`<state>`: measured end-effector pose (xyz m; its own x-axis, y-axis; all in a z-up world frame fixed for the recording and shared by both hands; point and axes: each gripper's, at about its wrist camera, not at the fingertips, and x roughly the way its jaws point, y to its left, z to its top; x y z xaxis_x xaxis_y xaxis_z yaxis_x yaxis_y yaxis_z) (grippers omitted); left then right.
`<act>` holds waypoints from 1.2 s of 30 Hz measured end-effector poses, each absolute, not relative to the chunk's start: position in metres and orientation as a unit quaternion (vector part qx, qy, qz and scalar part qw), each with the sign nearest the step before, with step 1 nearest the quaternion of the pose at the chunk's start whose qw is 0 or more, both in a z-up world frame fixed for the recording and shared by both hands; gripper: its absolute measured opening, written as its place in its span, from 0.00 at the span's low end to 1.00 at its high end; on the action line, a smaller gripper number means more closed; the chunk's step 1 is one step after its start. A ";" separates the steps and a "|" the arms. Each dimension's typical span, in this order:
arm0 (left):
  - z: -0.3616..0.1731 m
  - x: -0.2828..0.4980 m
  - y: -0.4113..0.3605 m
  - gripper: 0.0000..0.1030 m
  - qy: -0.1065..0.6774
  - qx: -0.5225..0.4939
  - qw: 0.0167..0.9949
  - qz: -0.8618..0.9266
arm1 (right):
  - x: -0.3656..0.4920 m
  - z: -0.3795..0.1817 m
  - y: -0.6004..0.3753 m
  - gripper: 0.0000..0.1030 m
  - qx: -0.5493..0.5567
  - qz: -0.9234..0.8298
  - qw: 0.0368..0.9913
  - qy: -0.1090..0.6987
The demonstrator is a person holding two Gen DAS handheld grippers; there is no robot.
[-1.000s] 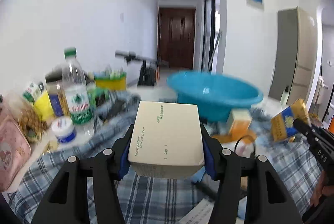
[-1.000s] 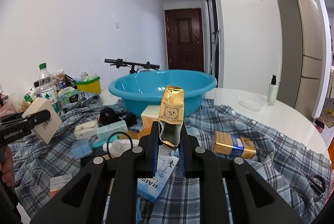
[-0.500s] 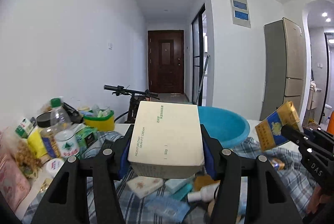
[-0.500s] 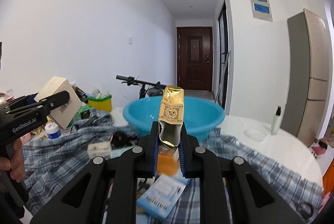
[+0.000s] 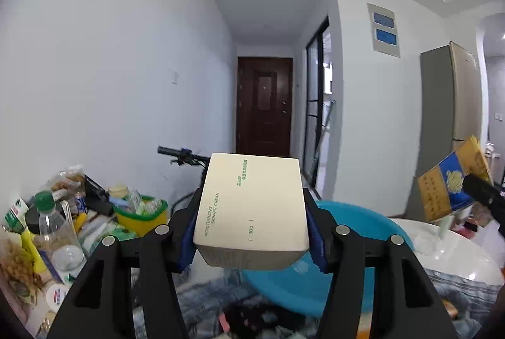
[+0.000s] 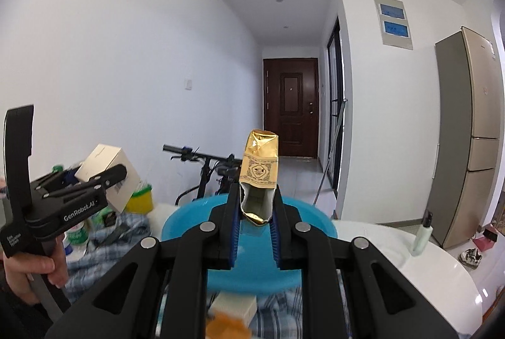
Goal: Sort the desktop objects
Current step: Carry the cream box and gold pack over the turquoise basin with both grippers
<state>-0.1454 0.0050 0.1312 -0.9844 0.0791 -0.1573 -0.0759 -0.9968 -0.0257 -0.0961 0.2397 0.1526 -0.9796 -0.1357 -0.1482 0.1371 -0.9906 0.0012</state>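
My left gripper (image 5: 251, 231) is shut on a cream-coloured skin cream box (image 5: 252, 209), held up in the air near the blue basin (image 5: 356, 247). The same box (image 6: 109, 178) shows at the left of the right wrist view, in the left gripper (image 6: 94, 181) held by a hand (image 6: 28, 272). My right gripper (image 6: 255, 212) is shut on a gold packet (image 6: 258, 174) that stands upright between the pads, above the basin (image 6: 189, 222). In the left wrist view that packet (image 5: 451, 181) appears blue and gold at the right edge.
A cluttered pile lies at the left: a water bottle (image 5: 53, 231), a yellow-green basket (image 5: 142, 214), snack bags. A checked cloth (image 6: 104, 231) covers the white table (image 6: 426, 272). A pump bottle (image 6: 423, 233) stands at right, a bicycle (image 6: 202, 165) behind, a fridge (image 6: 467, 136) beyond.
Both grippers have risen and moved toward the basin, each keeping its item. The table has dropped lower in both views, and the basin now lies close beneath the grippers.
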 end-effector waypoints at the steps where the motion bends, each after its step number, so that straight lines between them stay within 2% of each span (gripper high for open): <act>1: 0.129 -0.151 0.004 0.58 -0.011 -0.076 0.036 0.996 | -0.104 0.154 0.240 0.15 0.070 -0.995 0.068 0.000; 5: 0.132 -0.182 0.004 0.58 -0.035 -0.086 0.046 0.995 | -0.137 0.155 0.242 0.15 0.067 -0.995 0.069 -0.023; 15: 0.149 -0.244 0.014 0.58 -0.050 -0.097 0.067 0.992 | -0.208 0.172 0.226 0.15 0.066 -0.996 0.056 -0.001; 27: 0.145 -0.281 0.040 0.58 -0.008 -0.104 0.101 0.989 | -0.251 0.168 0.236 0.15 0.073 -0.995 0.060 -0.009; 36: 0.139 -0.300 0.044 0.58 -0.010 -0.180 0.094 0.979 | -0.258 0.160 0.238 0.15 0.099 -0.994 0.053 -0.009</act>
